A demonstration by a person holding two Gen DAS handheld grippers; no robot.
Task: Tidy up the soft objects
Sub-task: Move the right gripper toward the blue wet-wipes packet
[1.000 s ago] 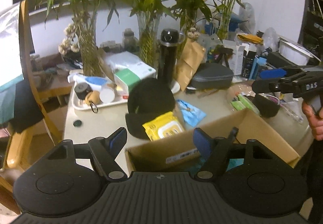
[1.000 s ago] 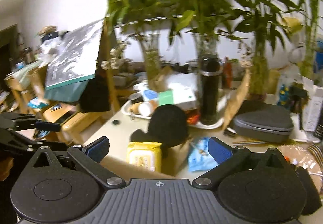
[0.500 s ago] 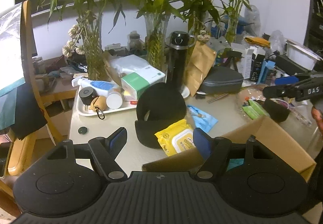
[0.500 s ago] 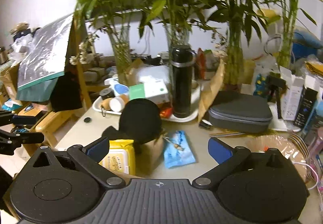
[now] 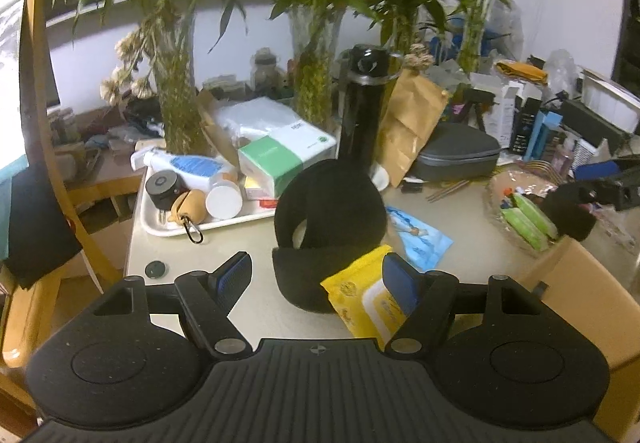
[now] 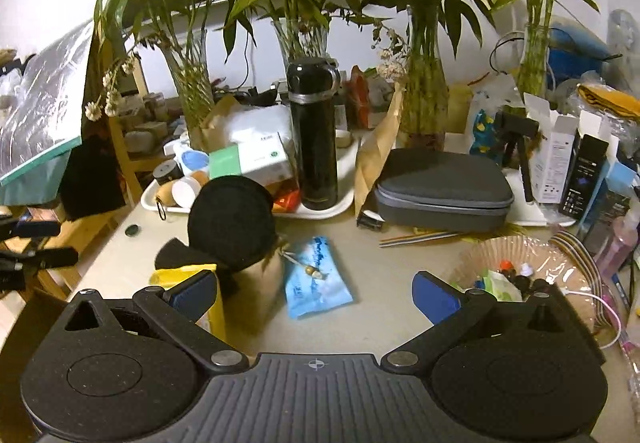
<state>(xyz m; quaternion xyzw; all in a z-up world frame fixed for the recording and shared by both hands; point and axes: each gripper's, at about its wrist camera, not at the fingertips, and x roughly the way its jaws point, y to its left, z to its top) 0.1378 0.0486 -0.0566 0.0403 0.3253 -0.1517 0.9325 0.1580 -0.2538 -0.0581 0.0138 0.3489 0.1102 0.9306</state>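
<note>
A black cap (image 5: 328,211) lies on the beige table, with a yellow wipes pack (image 5: 366,297) against its brim and a blue packet (image 5: 418,237) to its right. My left gripper (image 5: 316,279) is open and empty, just short of the cap and the wipes. My right gripper (image 6: 314,297) is open and empty above the blue packet (image 6: 316,277); the cap (image 6: 230,221) and the wipes pack (image 6: 184,275) are to its left. A cardboard box (image 5: 580,283) stands at the near right.
A white tray (image 5: 168,227) with bottles, a green box and a black flask (image 6: 314,135) stands behind the cap. A grey zip case (image 6: 442,189), a wrapped bowl of small items (image 6: 516,267), plant vases and boxes crowd the back and right. A wooden chair (image 5: 48,179) stands left.
Both grippers have moved forward and up over the cardboard box toward the table. The cap, wipes and blue packet now sit closer in both views. Both jaws stay open.
</note>
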